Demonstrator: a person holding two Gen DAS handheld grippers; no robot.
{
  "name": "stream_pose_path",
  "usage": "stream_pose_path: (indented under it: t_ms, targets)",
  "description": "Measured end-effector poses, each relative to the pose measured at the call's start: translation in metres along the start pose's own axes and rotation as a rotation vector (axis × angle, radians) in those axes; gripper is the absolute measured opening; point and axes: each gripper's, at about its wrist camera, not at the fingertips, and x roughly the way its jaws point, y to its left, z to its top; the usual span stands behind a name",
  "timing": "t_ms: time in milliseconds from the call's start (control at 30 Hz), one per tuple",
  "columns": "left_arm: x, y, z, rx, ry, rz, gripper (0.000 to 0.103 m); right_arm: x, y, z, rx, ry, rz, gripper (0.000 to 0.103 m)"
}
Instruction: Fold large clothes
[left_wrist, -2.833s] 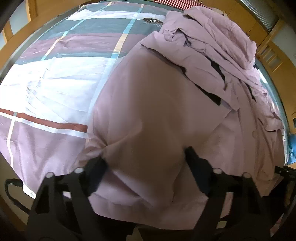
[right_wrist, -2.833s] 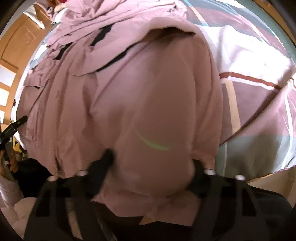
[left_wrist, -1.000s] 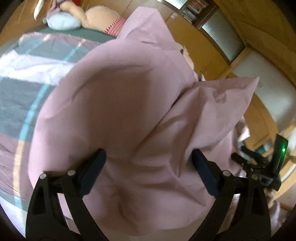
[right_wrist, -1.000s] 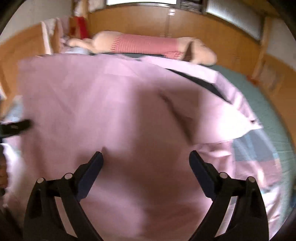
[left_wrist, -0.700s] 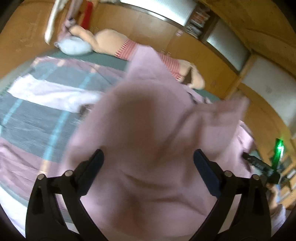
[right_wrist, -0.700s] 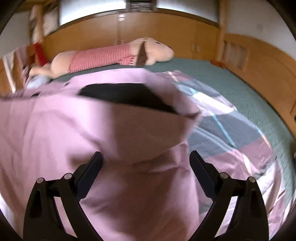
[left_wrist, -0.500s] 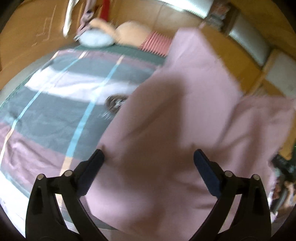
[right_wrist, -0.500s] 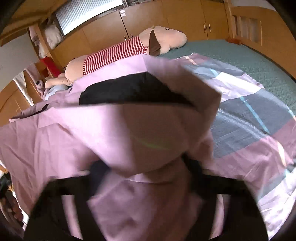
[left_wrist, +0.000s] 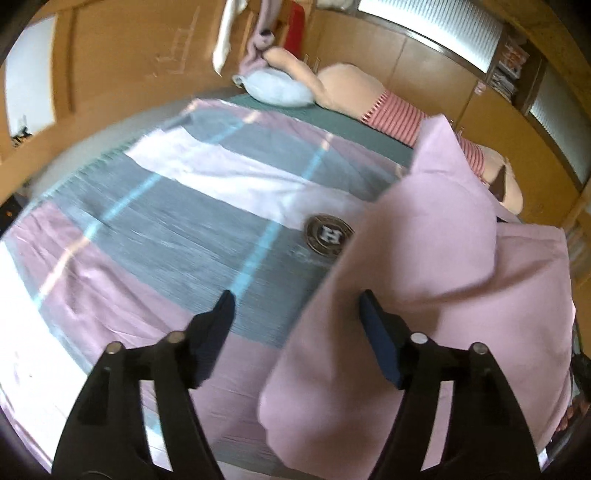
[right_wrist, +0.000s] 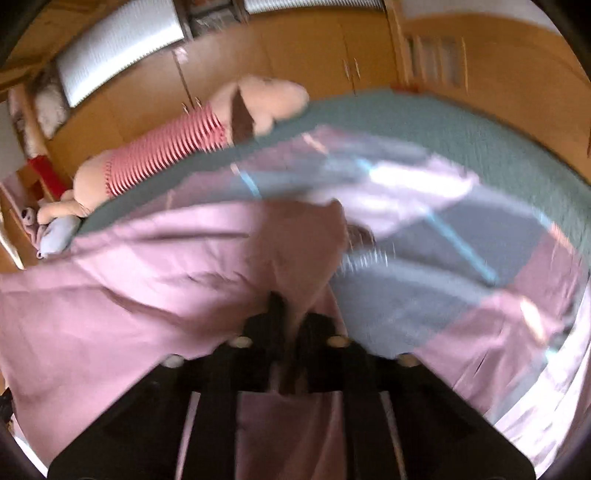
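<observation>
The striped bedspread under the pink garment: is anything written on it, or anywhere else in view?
"H" – on the round dark emblem printed on the grey, pink and white striped bedspread.
Smaller lettering around the emblem's ring: too blurred to read.
Items on the far shelf: too small to read.

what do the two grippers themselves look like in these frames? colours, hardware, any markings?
Left gripper: matte black forked frame, round silver pins on each arm, dark blue pads on the fingers. Right gripper: same black frame and silver pins, motion-blurred. No cables, sleeves or markings visible.
</observation>
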Motion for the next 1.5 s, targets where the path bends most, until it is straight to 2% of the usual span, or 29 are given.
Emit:
stream_pose_path:
  t_ms: [67,100,133,167,200,233,300,367,433,500,533,600,667,733,800,833,867,900,967,1033,1067,1133,1200,1267,1367,1500]
  targets:
    - [-0.02,-0.001,0.001,-0.011,-0.049,-0.045,0.08,-0.028,-0.01,0.005,0.068,-0.101,-0.045,0.074]
    - [-0.03,-0.005,0.002,-0.005,-0.083,-0.078,0.082,-0.051,-0.012,0.008,0.103,-0.191,-0.051,0.077]
    - [-0.044,-0.013,0.001,0.021,-0.138,-0.124,0.087,-0.071,-0.009,0.009,0.103,-0.25,-0.007,0.077]
    - [-0.052,-0.019,0.0,0.046,-0.166,-0.155,0.088,-0.082,0.001,0.008,0.065,-0.252,0.05,0.07]
    - [-0.062,-0.032,-0.004,0.105,-0.194,-0.217,0.088,-0.088,0.012,0.007,0.02,-0.238,0.094,0.063]
    - [-0.068,-0.041,-0.008,0.145,-0.195,-0.252,0.088,-0.094,0.028,0.004,-0.036,-0.22,0.134,0.055]
    - [-0.067,-0.065,-0.018,0.237,-0.125,-0.315,0.087,-0.096,0.059,-0.009,-0.126,-0.181,0.189,0.054]
    - [-0.056,-0.076,-0.027,0.277,-0.052,-0.355,0.075,-0.079,0.096,-0.028,-0.227,-0.071,0.243,0.054]
    - [-0.039,-0.083,-0.035,0.319,0.018,-0.313,0.074,-0.059,0.121,-0.047,-0.317,0.012,0.247,0.054]
    - [-0.018,-0.079,-0.036,0.315,0.074,-0.253,0.074,-0.04,0.138,-0.06,-0.406,0.019,0.19,0.054]
    - [-0.014,-0.075,-0.034,0.297,0.089,-0.248,0.074,-0.031,0.143,-0.06,-0.422,0.005,0.173,0.055]
    - [-0.006,-0.063,-0.026,0.237,0.104,-0.231,0.074,-0.006,0.155,-0.045,-0.408,-0.006,0.119,0.055]
    - [-0.001,-0.054,-0.018,0.208,0.1,-0.181,0.074,0.024,0.167,-0.025,-0.366,0.032,0.071,0.055]
    - [0.002,-0.043,-0.014,0.185,0.099,-0.135,0.075,0.049,0.18,-0.012,-0.382,0.039,0.0,0.055]
    - [0.007,-0.033,-0.009,0.146,0.113,-0.127,0.08,0.071,0.192,-0.008,-0.398,0.069,-0.057,0.055]
    - [0.009,-0.028,-0.007,0.135,0.118,-0.111,0.086,0.078,0.195,-0.006,-0.394,0.084,-0.078,0.055]
    - [0.012,-0.025,-0.005,0.124,0.127,-0.076,0.095,0.077,0.196,-0.004,-0.394,0.083,-0.091,0.055]
    - [0.013,-0.023,-0.005,0.115,0.133,-0.068,0.095,0.067,0.198,-0.002,-0.391,0.06,-0.1,0.055]
    - [0.022,-0.014,-0.005,0.077,0.176,-0.08,0.095,0.04,0.199,0.0,-0.361,-0.02,-0.06,0.054]
    - [0.026,-0.008,-0.004,0.046,0.196,-0.097,0.095,-0.017,0.196,-0.007,-0.277,-0.171,0.159,0.054]
    - [0.026,-0.006,-0.004,0.039,0.195,-0.101,0.095,-0.033,0.2,-0.012,-0.272,-0.189,0.216,0.054]
    - [0.024,-0.009,-0.005,0.055,0.184,-0.088,0.095,-0.057,0.223,-0.032,-0.337,-0.117,0.385,0.054]
    - [0.019,-0.012,-0.006,0.078,0.165,-0.068,0.095,-0.06,0.25,-0.051,-0.438,-0.039,0.458,0.054]
    - [0.013,-0.016,-0.006,0.097,0.149,-0.07,0.094,-0.045,0.285,-0.074,-0.564,0.033,0.425,0.054]
    - [0.002,-0.025,-0.006,0.134,0.113,-0.087,0.094,-0.003,0.318,-0.087,-0.646,0.053,0.295,0.054]
    - [-0.008,-0.038,-0.008,0.186,0.085,-0.126,0.094,0.048,0.344,-0.072,-0.634,0.105,0.206,0.055]
